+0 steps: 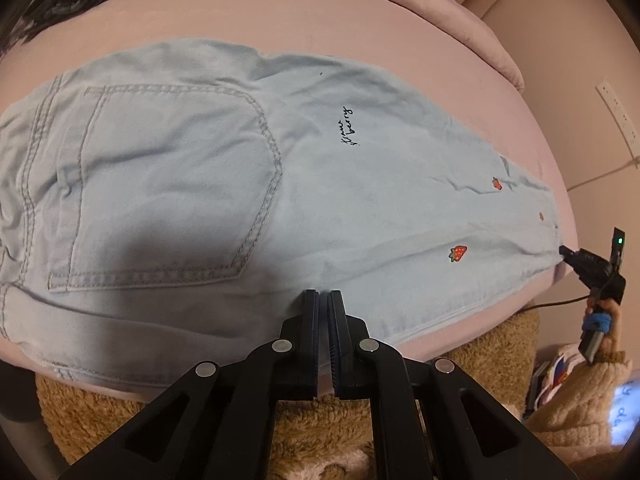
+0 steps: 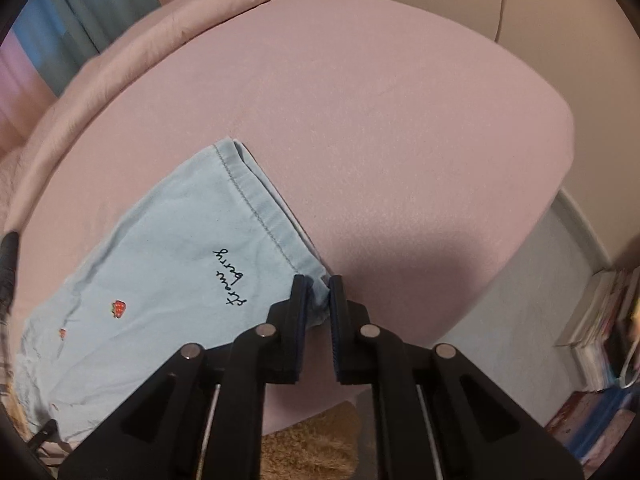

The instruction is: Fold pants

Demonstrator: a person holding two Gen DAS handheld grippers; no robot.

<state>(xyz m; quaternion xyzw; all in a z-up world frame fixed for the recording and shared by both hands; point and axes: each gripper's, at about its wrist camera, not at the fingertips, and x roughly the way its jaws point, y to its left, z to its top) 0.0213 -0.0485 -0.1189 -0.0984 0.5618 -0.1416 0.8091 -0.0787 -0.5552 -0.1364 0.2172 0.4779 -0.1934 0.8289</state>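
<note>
Pants point(image 1: 248, 184) lie flat across the pink bed point(image 1: 360, 16). Left gripper point(image 1: 324, 294) at six o'clock is pressed together on the near edge; right gripper point(image 2: 318, 284) pinches the hem corner.

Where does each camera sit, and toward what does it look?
Left wrist: sits on the left claw, shut at the near edge of the pants; looks across their back pocket on the pink bed; the right claw shows far right.
Right wrist: sits on the right claw, shut on the hem; looks over the bed.
Shared: pants, strawberry print, bed.
</note>
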